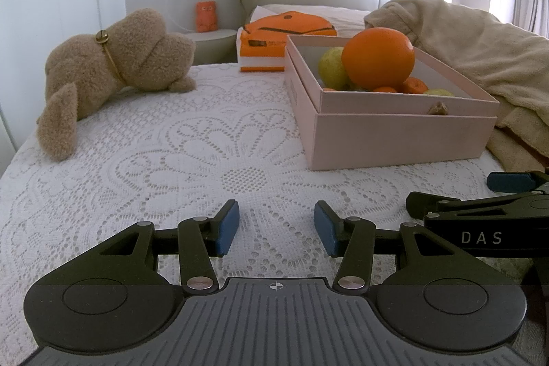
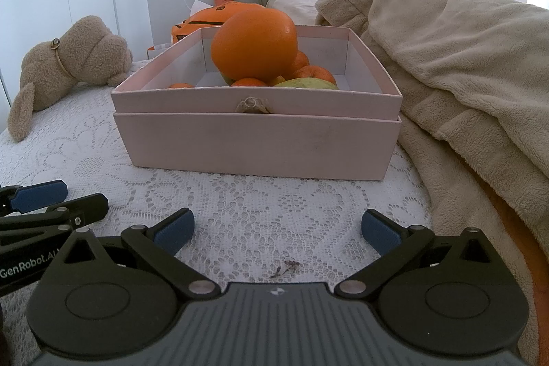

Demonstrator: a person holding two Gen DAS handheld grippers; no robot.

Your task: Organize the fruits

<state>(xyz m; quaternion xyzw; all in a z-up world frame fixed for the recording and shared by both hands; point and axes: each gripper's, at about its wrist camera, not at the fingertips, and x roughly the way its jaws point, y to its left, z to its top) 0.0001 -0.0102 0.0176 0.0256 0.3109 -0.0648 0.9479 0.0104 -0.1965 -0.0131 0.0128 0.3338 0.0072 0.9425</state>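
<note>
So both tools sat low in frame, empty: left tool (image 1: 276, 230) moderately spread, right tool (image 2: 278, 230) wide apart, while the big orange (image 2: 254, 44) topped the fruit in the pink box (image 2: 260, 139), center frame on the bed

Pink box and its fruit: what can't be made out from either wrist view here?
- Fruit count: in both views the pink box wall and the big orange hide the lower fruit.
- Box floor: hidden by the near wall.
- Green fruit: partly behind the orange, kind unclear.
- Small brown tab on the box front: too small to identify.
- Right hand-held gripper: cut by the frame edge in the left view.
</note>
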